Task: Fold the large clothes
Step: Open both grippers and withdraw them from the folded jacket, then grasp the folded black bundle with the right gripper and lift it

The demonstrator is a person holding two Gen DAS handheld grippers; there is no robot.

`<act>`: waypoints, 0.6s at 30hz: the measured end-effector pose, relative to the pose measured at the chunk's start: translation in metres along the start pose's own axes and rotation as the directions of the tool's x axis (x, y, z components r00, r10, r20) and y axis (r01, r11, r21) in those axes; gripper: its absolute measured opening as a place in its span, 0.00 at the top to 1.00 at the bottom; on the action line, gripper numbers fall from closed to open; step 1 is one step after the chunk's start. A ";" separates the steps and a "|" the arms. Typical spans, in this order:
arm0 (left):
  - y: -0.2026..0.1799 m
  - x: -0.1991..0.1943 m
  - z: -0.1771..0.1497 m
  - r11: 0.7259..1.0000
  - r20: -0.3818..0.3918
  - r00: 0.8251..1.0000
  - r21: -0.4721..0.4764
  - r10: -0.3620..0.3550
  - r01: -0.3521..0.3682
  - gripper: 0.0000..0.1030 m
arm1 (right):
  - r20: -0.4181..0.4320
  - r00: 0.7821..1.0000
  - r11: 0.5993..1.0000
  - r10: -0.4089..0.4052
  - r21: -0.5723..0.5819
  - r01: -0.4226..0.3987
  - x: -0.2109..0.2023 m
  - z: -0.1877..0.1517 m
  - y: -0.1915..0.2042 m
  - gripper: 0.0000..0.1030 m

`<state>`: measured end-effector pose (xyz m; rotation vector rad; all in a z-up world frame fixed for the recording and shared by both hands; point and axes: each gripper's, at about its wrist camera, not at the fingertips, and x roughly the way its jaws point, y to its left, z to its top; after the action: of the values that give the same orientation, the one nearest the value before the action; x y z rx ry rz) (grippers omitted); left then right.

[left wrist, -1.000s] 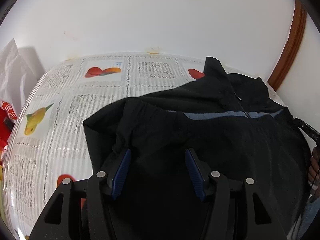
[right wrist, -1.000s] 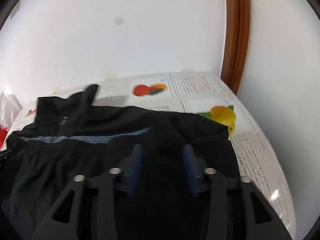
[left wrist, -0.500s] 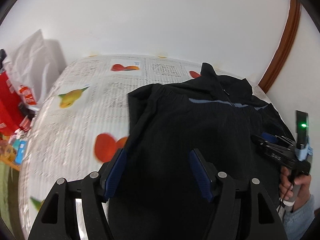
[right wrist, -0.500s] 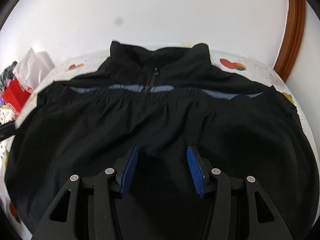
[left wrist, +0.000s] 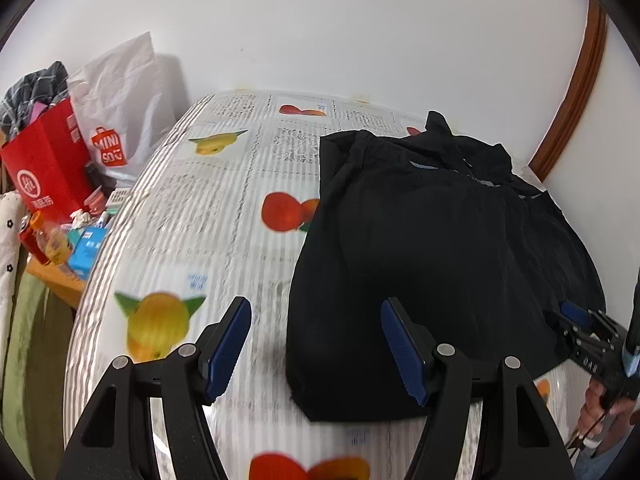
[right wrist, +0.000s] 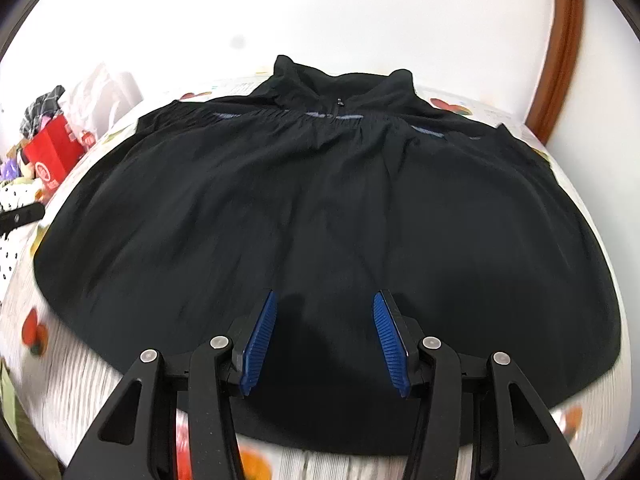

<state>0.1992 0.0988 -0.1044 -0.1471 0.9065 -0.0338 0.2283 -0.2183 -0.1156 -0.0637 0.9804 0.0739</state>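
Note:
A black jacket [left wrist: 440,248] with a grey-blue chest stripe lies flat on the fruit-print tablecloth [left wrist: 192,208], collar at the far end. In the right wrist view the jacket [right wrist: 320,200] fills the table, and its gathered hem lies up near the stripe. My left gripper [left wrist: 316,304] hovers open over the jacket's near left edge, one finger over cloth and one over the tablecloth, holding nothing. Over the middle of the near edge my right gripper [right wrist: 325,294] stands open with nothing pinched. From the left wrist view the right gripper [left wrist: 584,332] shows at the jacket's right side.
A red paper bag [left wrist: 48,172], a white shopping bag [left wrist: 120,112] and small clutter [left wrist: 80,240] stand left of the table. A white wall is behind, and a brown wooden frame [left wrist: 576,92] at the right. A hand [left wrist: 600,400] holds the right gripper's handle.
Both grippers have drawn back toward the near side. The left one slid left from over the jacket to its left edge and its jaws widened. The right one moved left to the jacket's middle.

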 end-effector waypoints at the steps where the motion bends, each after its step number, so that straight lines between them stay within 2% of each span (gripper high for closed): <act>1: 0.001 -0.003 -0.004 1.000 0.001 1.000 -0.002 0.004 -0.004 0.37 | 0.004 1.000 1.000 0.002 -0.004 -0.002 -0.007 -0.008 0.002 0.51; 4: 0.008 -0.014 -0.019 1.000 -0.002 1.000 -0.024 0.013 -0.013 0.37 | 0.009 1.000 1.000 0.011 -0.001 -0.011 -0.019 -0.022 0.005 0.51; 8: 0.021 -0.024 -0.039 0.998 -0.011 0.999 -0.049 0.032 -0.032 0.37 | -0.043 0.999 0.999 0.008 -0.040 -0.010 -0.033 -0.044 0.014 0.51; 11: 0.033 -0.030 -0.053 0.997 -0.020 1.000 -0.071 0.006 -0.008 0.37 | -0.038 0.999 0.995 0.004 -0.095 -0.008 -0.040 -0.053 0.034 0.51; 14: 0.043 -0.034 -0.064 0.996 -0.034 0.999 -0.076 0.034 -0.037 0.37 | 0.014 0.999 0.982 0.032 -0.185 -0.028 -0.044 -0.048 0.072 0.51; 18: 0.060 -0.039 -0.075 0.994 -0.051 0.997 -0.091 0.050 -0.054 0.36 | 0.031 0.997 0.951 0.069 -0.303 -0.056 -0.031 -0.035 0.125 0.51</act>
<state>0.1139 0.1531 -0.1279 -0.2090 0.9611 0.0533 0.1706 -0.0979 -0.1120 -0.3110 0.9230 0.2830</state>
